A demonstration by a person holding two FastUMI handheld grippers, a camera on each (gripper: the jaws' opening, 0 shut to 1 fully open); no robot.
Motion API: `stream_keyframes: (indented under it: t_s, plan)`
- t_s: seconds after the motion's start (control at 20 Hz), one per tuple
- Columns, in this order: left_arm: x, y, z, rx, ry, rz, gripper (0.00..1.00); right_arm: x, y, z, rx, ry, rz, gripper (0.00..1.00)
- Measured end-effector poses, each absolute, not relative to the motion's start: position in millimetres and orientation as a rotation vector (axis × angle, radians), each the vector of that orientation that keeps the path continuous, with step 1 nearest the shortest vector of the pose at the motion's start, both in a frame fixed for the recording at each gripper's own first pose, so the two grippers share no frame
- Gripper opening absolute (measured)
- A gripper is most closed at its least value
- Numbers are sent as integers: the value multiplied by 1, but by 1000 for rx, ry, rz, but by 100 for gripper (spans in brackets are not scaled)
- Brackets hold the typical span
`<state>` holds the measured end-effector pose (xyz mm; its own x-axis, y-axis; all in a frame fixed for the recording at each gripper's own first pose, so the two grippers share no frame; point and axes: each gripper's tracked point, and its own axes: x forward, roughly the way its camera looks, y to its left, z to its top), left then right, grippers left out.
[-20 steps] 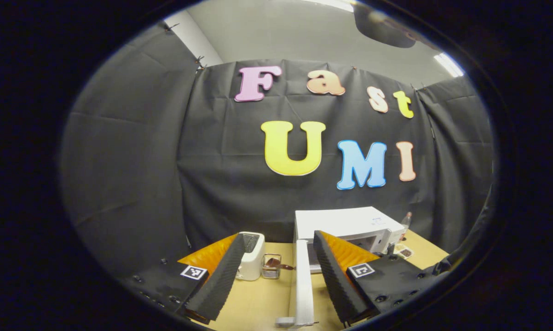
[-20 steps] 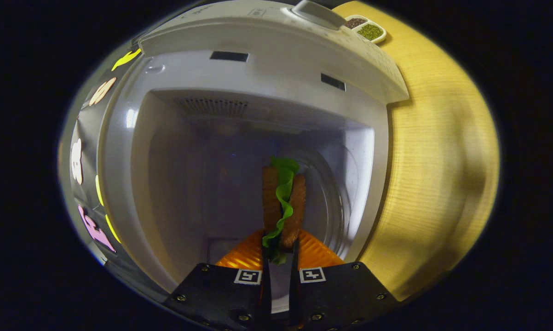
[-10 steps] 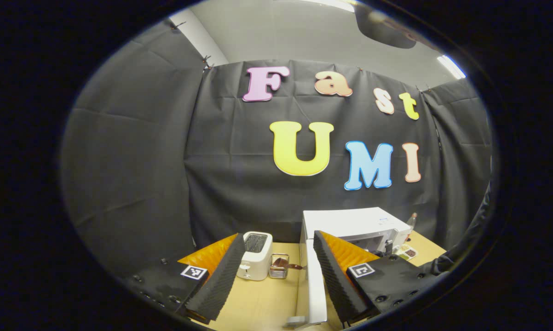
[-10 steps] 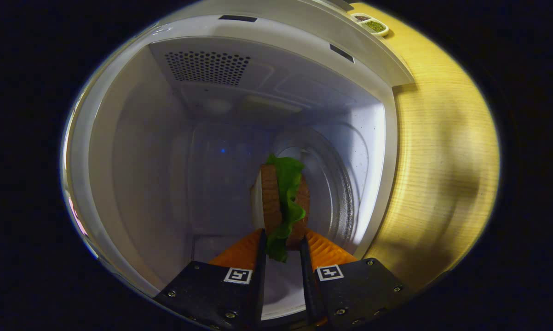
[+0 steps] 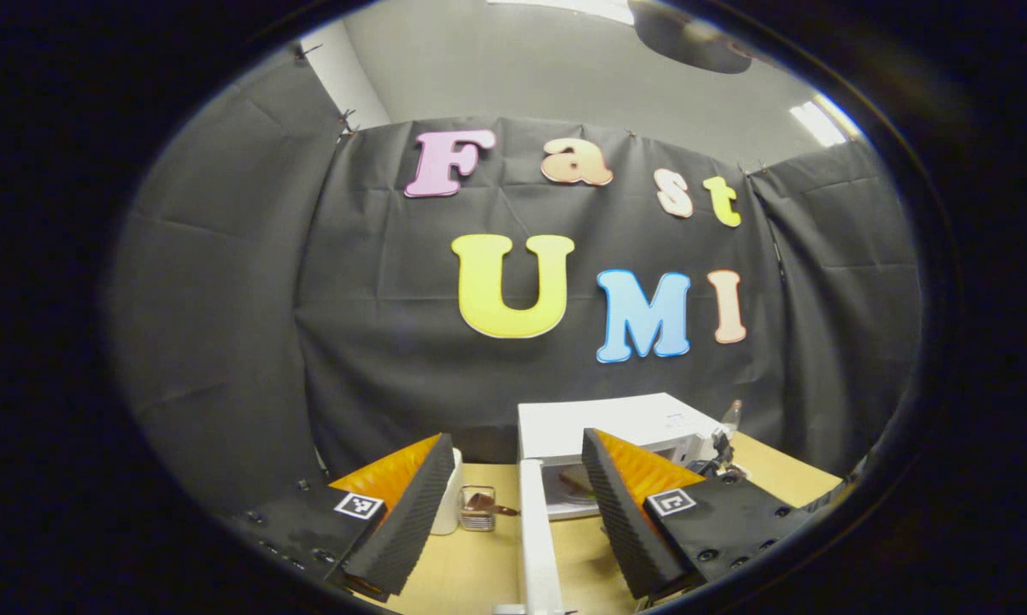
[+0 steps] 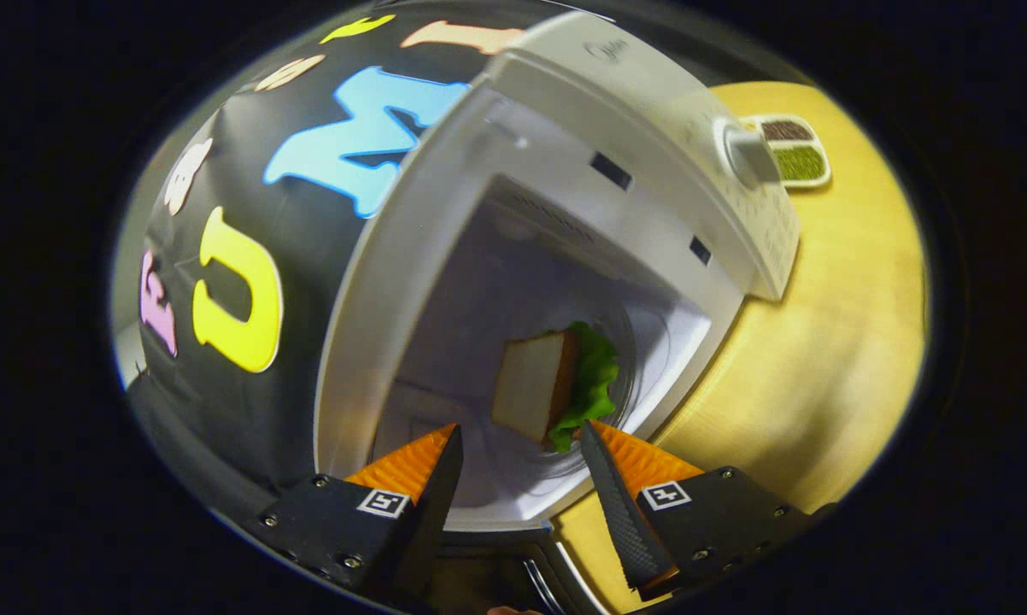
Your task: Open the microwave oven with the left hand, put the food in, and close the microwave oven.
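Inside the microwave (image 6: 565, 154), on its glass turntable, the sandwich (image 6: 552, 384) lies at 12 o'clock from the right gripper (image 6: 518, 478), whose jaws stand wide apart and hold nothing. It looks light, soft and loosely stacked, so it needs no further handling. The left gripper (image 5: 513, 504), jaws also wide and empty, faces the open door (image 5: 535, 547) edge-on; that stiff panel probably swings shut with a push on its outer face. The wooden table (image 6: 821, 342) gives room.

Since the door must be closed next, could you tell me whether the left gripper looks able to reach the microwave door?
Probably yes: the open door stands edge-on between the left gripper's spread jaws, unobstructed.
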<state>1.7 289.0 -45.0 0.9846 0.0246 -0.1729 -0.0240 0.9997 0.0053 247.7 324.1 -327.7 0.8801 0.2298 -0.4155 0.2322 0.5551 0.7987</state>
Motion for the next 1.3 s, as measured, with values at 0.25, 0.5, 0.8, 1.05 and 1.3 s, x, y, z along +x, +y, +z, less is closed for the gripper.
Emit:
stream_keyframes:
  t_s: [0.25,0.5,0.8,1.05,1.3]
  plan:
    - [19,249,-58,-12,153,-39,97,198,286,-275,681,482,130,83]
    - [34,214,-93,-40,191,-59,96,158,225,-200,400,336,160,83]
    - [40,173,-86,-15,156,-70,98,108,152,-113,172,186,103,83]
    - [32,142,-77,7,127,-69,96,78,113,-83,105,142,64,83]
    - [17,136,-80,23,145,-42,97,62,104,-76,139,101,87,83]
